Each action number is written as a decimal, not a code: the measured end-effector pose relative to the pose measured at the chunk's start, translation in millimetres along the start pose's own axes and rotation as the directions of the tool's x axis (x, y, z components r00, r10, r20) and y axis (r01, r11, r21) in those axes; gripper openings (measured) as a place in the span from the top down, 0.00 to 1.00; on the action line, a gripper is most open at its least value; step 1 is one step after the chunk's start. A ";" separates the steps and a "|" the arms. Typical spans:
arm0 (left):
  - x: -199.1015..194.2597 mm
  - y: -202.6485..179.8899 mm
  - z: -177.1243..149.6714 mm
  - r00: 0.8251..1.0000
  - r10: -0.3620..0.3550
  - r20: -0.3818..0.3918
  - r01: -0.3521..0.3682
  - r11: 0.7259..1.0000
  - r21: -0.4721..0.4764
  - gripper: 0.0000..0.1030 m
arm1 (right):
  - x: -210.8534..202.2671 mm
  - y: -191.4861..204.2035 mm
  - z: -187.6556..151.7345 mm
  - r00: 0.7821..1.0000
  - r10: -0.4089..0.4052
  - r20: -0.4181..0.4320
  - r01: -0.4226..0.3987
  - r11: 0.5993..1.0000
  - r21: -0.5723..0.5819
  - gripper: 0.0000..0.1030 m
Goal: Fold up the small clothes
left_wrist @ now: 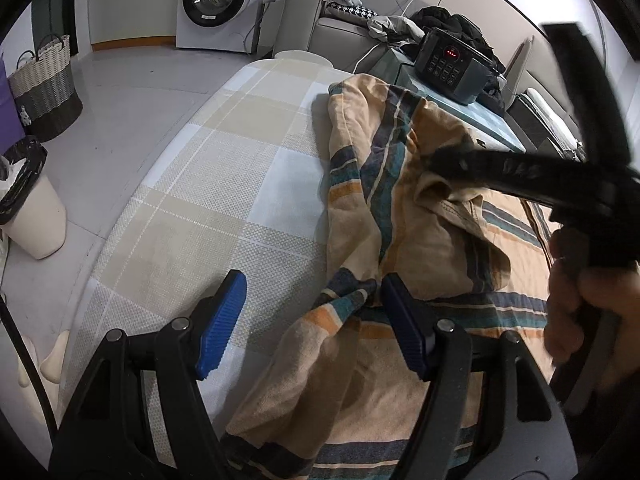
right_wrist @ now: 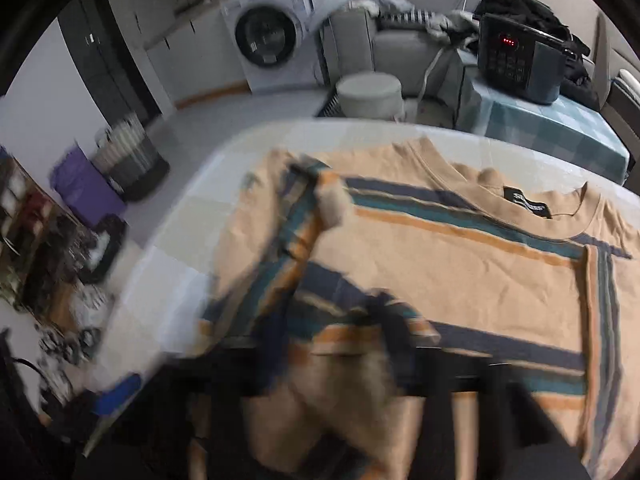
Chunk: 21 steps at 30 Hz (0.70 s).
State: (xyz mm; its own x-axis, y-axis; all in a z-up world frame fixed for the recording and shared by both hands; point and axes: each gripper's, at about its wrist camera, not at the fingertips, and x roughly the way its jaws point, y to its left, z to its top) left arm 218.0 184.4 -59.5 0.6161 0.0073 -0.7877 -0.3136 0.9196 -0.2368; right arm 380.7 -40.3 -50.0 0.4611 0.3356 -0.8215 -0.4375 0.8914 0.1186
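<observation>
T-shirt (right_wrist: pixel 460 264): tan with navy, teal and orange stripes; it lies on the table, collar and black neck label toward the far edge, the body mostly flat, one side gathered into a loose raised fold.
Fold (left_wrist: pixel 400 184): it stands up from the cloth and drapes back over the flat part of the shirt.
Right gripper (left_wrist: pixel 436 162): it reaches in from the right of the left wrist view, blurred; its tips are pressed together and pinch the top of the raised fold.
Hand (left_wrist: pixel 588 312): it grips the right gripper's handle at the right edge.
Left gripper (left_wrist: pixel 310 316): blue pads spread apart; one pad sits over bare tablecloth, the other touches the bunched striped edge of the shirt, pinching nothing.
Table (left_wrist: pixel 224 184): covered by a pale checked cloth in beige, white and light blue.
Black appliance (right_wrist: pixel 516 60): with red lights, on a second table beyond.
Washing machine (left_wrist: pixel 214 0): against the far wall.
Woven basket (left_wrist: pixel 46 84): on the floor to the left.
</observation>
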 end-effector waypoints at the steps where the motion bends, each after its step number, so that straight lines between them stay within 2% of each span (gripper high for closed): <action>1: -0.3 0.1 0.0 1.000 -0.001 0.001 0.001 1.000 -0.001 0.35 | 1.5 -7.4 3.3 1.000 -0.031 0.006 0.031 0.999 -0.009 0.88; 2: -0.6 0.2 0.0 1.000 0.000 0.001 0.000 1.000 -0.001 0.35 | -0.9 -17.1 6.1 0.998 -0.064 0.025 0.064 0.998 -0.001 0.88; 4: -0.2 0.0 -0.6 1.000 0.002 0.001 -0.002 1.000 0.002 0.35 | -3.6 -43.7 18.5 0.981 -0.182 0.065 0.177 0.982 0.070 0.85; 6: -0.4 -0.2 -0.8 1.000 0.003 0.001 -0.003 1.000 0.003 0.35 | -1.4 -65.9 32.2 0.951 -0.288 0.112 0.273 0.953 0.132 0.69; 8: -0.8 0.4 -0.9 1.000 -0.001 0.002 0.001 1.000 0.001 0.35 | 0.7 -75.3 37.3 0.942 -0.322 0.095 0.306 0.940 0.151 0.66; 9: -1.0 0.8 -1.0 1.000 -0.005 0.003 0.005 1.000 -0.002 0.35 | -2.8 -78.3 37.0 0.956 -0.279 0.091 0.263 0.952 0.157 0.66; 10: -1.3 1.6 -0.9 1.000 -0.009 0.003 0.009 1.000 -0.007 0.35 | -8.7 -79.6 34.7 0.967 -0.235 0.098 0.218 0.963 0.159 0.61; 12: -1.4 1.7 -0.7 1.000 -0.013 0.003 0.013 1.000 -0.013 0.35 | -21.7 -76.0 25.6 0.977 -0.176 0.121 0.159 0.978 0.138 0.43; 14: -1.0 2.1 0.1 1.000 -0.016 0.004 0.016 1.000 -0.018 0.35 | -22.2 -71.4 18.4 0.988 -0.120 0.096 0.111 0.989 0.093 0.41; 17: -2.0 6.1 1.2 0.999 -0.036 0.006 0.036 0.998 -0.043 0.35 | -11.3 -70.7 10.8 0.997 -0.061 0.052 0.055 0.994 0.099 0.42; 19: -3.7 9.9 1.4 0.999 -0.046 0.017 0.047 0.997 -0.062 0.36 | 3.9 -78.8 10.2 0.999 -0.052 0.017 0.049 0.988 0.147 0.48; 21: -6.0 11.3 1.6 0.998 -0.056 0.027 0.058 0.996 -0.068 0.41 | 10.8 -81.3 8.5 1.000 -0.015 0.025 0.010 0.983 0.185 0.68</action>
State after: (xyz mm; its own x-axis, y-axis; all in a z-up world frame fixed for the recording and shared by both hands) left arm 211.9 195.3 -56.6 0.6521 -0.0340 -0.7573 -0.3253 0.8898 -0.3201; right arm 427.8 -106.5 -63.8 0.4867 0.3301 -0.8088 -0.2828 0.9355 0.2116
